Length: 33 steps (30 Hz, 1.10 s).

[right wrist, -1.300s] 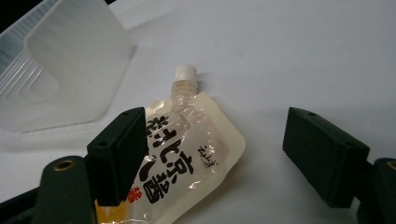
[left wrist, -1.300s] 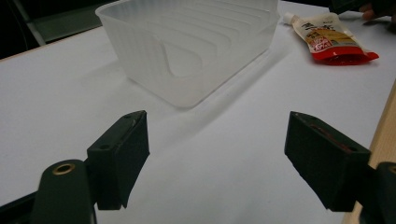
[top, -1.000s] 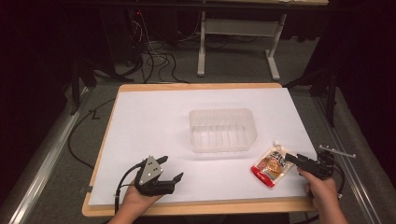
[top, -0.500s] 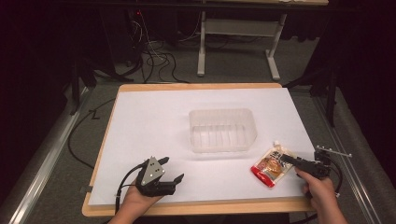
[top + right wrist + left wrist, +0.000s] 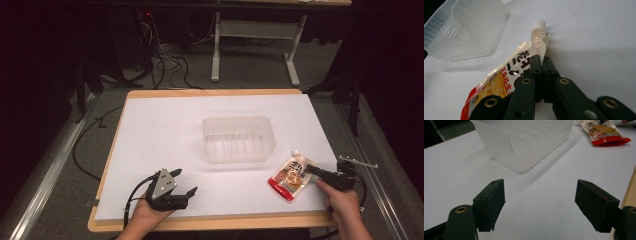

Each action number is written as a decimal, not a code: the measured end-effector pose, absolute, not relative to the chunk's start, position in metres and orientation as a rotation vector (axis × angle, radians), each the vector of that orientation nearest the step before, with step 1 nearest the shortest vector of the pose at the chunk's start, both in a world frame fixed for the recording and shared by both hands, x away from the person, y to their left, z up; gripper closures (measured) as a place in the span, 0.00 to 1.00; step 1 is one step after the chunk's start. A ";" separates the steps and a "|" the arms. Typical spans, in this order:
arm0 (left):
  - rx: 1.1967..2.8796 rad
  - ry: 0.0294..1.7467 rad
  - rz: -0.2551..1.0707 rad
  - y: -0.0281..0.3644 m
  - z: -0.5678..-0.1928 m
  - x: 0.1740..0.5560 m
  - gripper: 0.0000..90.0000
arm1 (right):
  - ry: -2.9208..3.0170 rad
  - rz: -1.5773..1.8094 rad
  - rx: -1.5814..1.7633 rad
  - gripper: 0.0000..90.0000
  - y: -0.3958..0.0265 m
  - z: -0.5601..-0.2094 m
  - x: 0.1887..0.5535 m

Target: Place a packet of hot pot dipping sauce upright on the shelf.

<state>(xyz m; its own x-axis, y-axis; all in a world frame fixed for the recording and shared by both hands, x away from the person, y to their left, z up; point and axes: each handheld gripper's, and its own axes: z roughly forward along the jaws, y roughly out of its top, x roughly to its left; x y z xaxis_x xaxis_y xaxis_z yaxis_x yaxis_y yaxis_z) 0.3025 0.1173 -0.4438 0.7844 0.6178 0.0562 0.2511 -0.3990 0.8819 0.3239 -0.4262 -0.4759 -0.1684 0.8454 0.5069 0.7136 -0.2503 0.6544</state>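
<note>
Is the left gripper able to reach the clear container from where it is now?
Probably yes: bare white table lies between the left gripper, jaws apart and empty, and the clear container.

A lab or recording studio is suggested: a wooden table [image 5: 200,93] covered with white sheet [image 5: 165,130], stood on grey carpet [image 5: 60,200], dark surroundings. Loose cables [image 5: 165,65] are seen on the floor behind, beside a white desk frame [image 5: 252,35]; metal rails [image 5: 45,175] run alongside.
</note>
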 end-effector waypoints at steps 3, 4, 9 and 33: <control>1.987 0.651 0.468 0.117 -0.444 0.302 0.27 | 1.834 1.393 1.885 1.00 -0.424 -0.472 0.322; 1.987 0.650 0.467 0.117 -0.444 0.302 0.28 | 1.835 1.396 1.837 1.00 -0.420 -0.466 0.320; 1.987 0.650 0.467 0.118 -0.443 0.302 0.28 | 1.815 1.441 1.709 1.00 -0.413 -0.452 0.313; 1.979 0.652 0.470 0.119 -0.442 0.303 0.28 | 1.687 1.462 1.293 1.00 -0.378 -0.394 0.278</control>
